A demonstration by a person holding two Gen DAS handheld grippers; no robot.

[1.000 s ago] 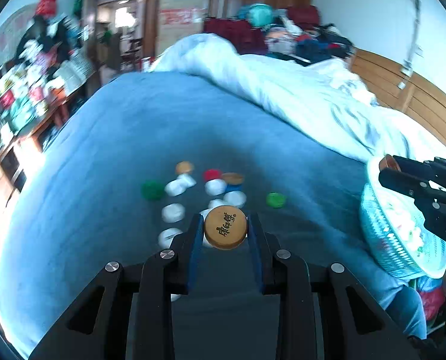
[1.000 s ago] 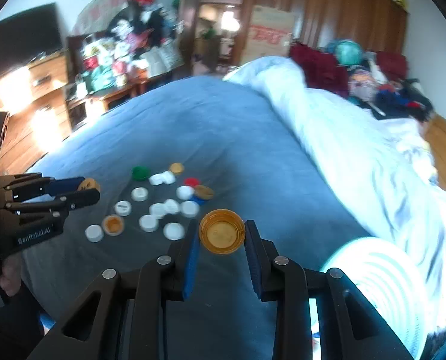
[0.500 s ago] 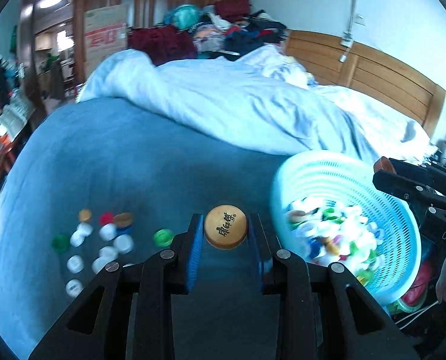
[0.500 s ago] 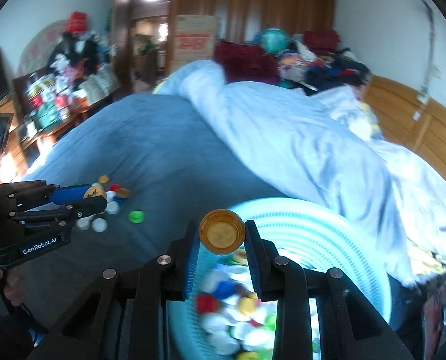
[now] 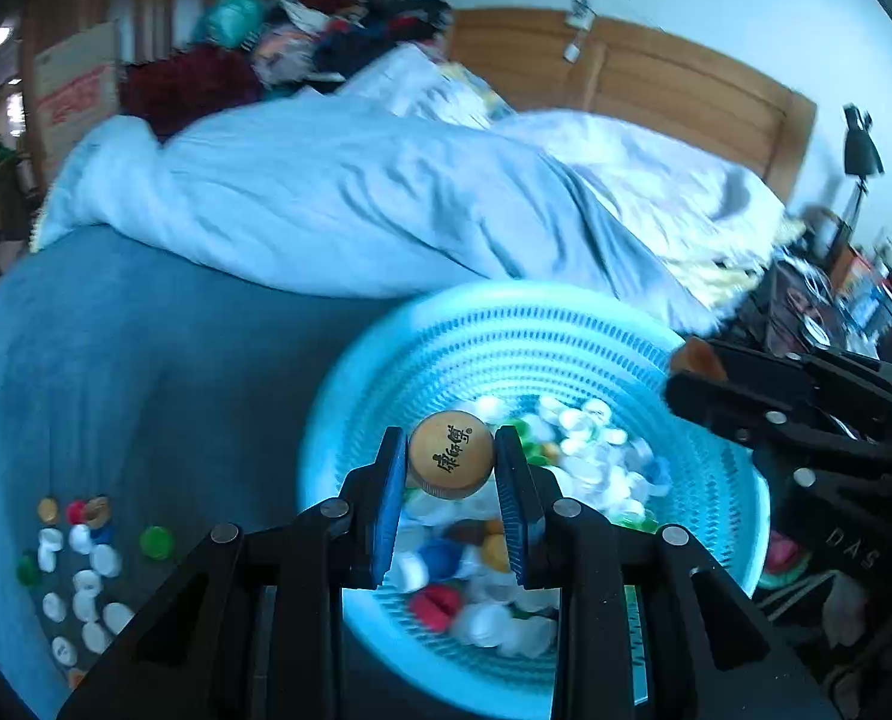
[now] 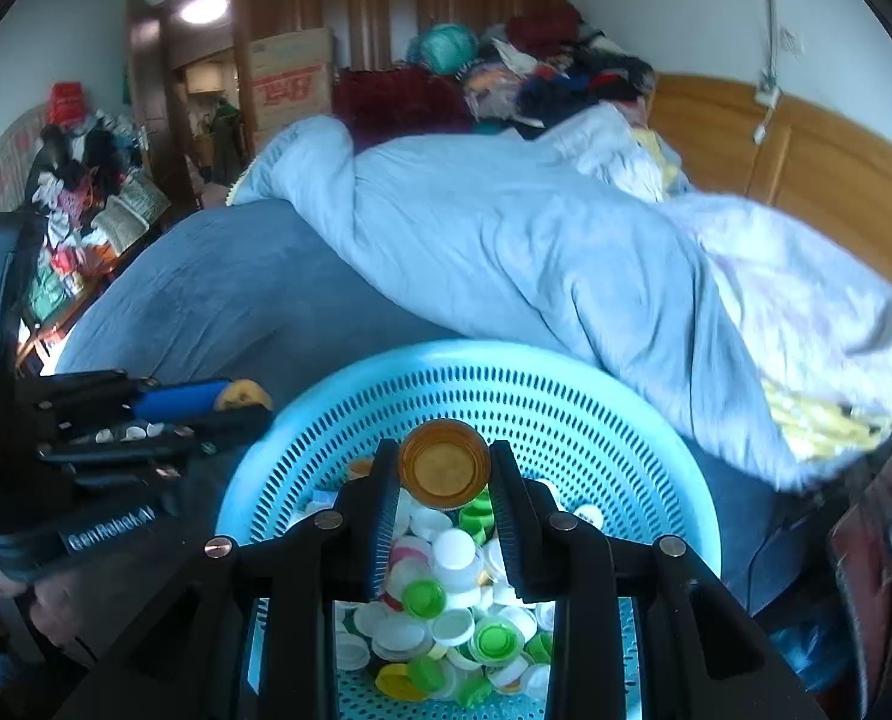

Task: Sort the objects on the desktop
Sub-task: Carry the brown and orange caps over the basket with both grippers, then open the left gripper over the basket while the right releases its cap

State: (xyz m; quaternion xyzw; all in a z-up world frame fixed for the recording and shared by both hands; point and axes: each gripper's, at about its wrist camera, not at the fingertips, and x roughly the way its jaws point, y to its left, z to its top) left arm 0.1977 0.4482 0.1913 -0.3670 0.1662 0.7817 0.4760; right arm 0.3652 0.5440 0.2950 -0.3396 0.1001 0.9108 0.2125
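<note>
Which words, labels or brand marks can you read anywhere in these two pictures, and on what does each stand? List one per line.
"康师傅": black characters on the round orange bottle cap held in the left gripper.
"GenRobot.AI": white letters on the black left gripper body, seen from the right wrist view.
"DAS": white letters on the black right gripper body; cut off.
Red print on the brown cardboard box: too blurred to read.

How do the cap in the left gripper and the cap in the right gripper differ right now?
The left gripper holds a tan cap with its closed top facing the camera, black characters printed on it. The right gripper holds an orange cap with its open, hollow side facing the camera and no print visible. Both are round, pinched by their sides, and poised above the blue basket of caps.
</note>
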